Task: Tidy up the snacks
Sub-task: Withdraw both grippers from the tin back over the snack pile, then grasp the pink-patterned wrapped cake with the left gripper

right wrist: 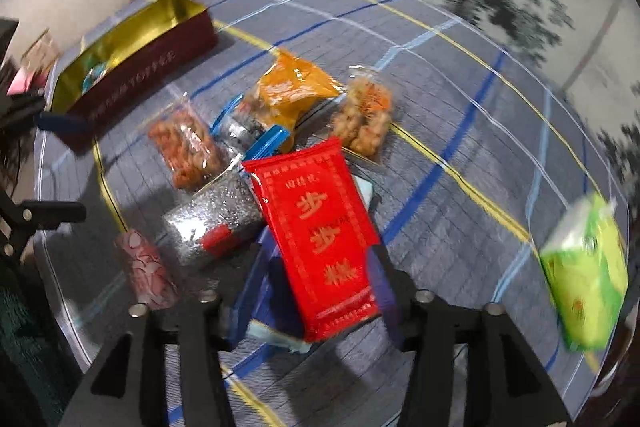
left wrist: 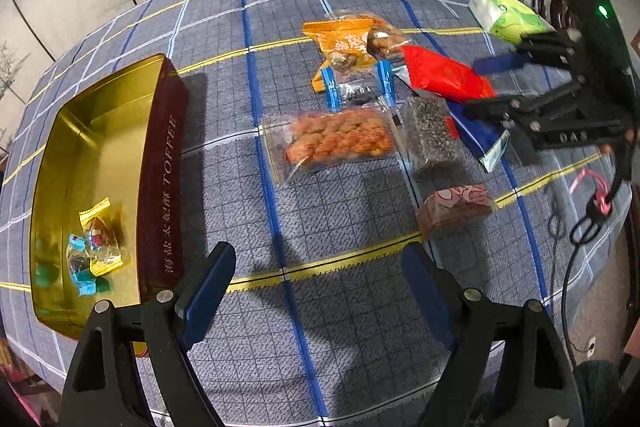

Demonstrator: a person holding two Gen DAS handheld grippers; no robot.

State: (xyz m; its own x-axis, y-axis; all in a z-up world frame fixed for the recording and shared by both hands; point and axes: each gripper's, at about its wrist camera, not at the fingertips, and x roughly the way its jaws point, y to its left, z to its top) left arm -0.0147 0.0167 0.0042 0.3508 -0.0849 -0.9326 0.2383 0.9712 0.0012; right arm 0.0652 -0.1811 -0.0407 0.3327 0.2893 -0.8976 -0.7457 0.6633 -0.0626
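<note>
Over the plaid tablecloth, left gripper hanging with jaws spread wide, nothing between them, beside the gold-lined toffee tin holding a few wrapped candies. Off by the snack pile, right gripper partly parted around the red packet; cannot tell whether the pads press it.

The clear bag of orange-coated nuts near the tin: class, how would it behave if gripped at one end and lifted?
The nut bag would probably sag, since its film looks thin and crinkled. The loose nuts may slide toward the low end. The glossy film might slip between the fingers.
</note>
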